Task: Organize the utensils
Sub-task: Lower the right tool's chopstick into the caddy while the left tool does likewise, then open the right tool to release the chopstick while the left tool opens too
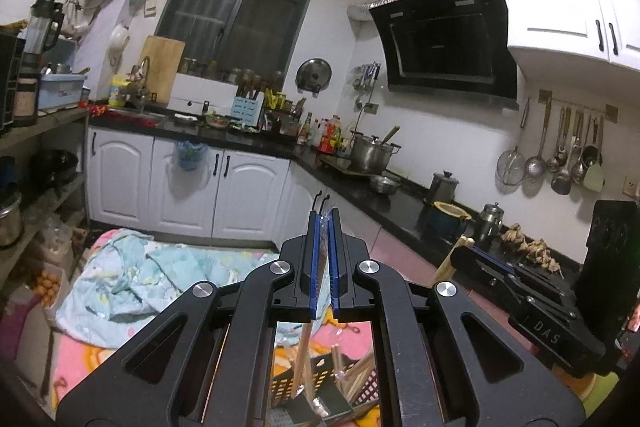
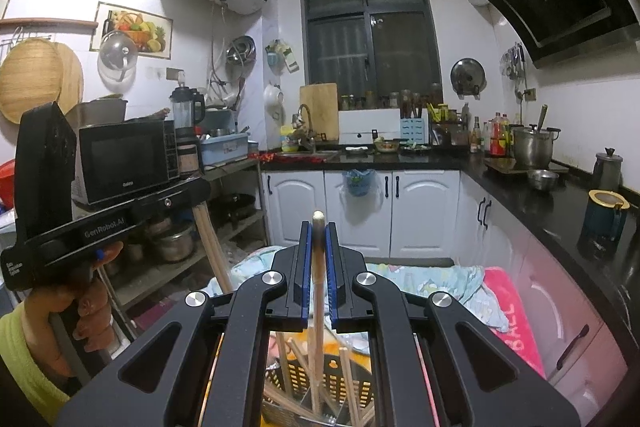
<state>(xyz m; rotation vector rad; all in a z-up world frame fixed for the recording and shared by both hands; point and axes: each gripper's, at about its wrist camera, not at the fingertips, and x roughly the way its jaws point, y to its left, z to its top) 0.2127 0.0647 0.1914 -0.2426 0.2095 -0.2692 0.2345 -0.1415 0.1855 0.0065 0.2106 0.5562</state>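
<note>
My left gripper (image 1: 325,217) is shut on a clear plastic wrapper (image 1: 324,259) with a wooden chopstick (image 1: 301,359) hanging down inside it. My right gripper (image 2: 318,229) is shut on a wooden chopstick (image 2: 318,291) held upright, its pale tip above the fingertips. Below both grippers stands a dark perforated utensil basket (image 2: 332,383), also in the left wrist view (image 1: 320,383), holding several chopsticks. The right gripper shows in the left wrist view (image 1: 460,251) and the left gripper in the right wrist view (image 2: 196,193), both raised above the basket.
A black countertop (image 1: 384,203) runs along the right with a teal mug (image 2: 604,221), metal pots (image 2: 534,147) and a small bowl. White cabinets (image 2: 420,211) stand ahead. A shelf with a microwave (image 2: 124,163) is on the left. Patterned cloths (image 1: 120,283) cover the surface below.
</note>
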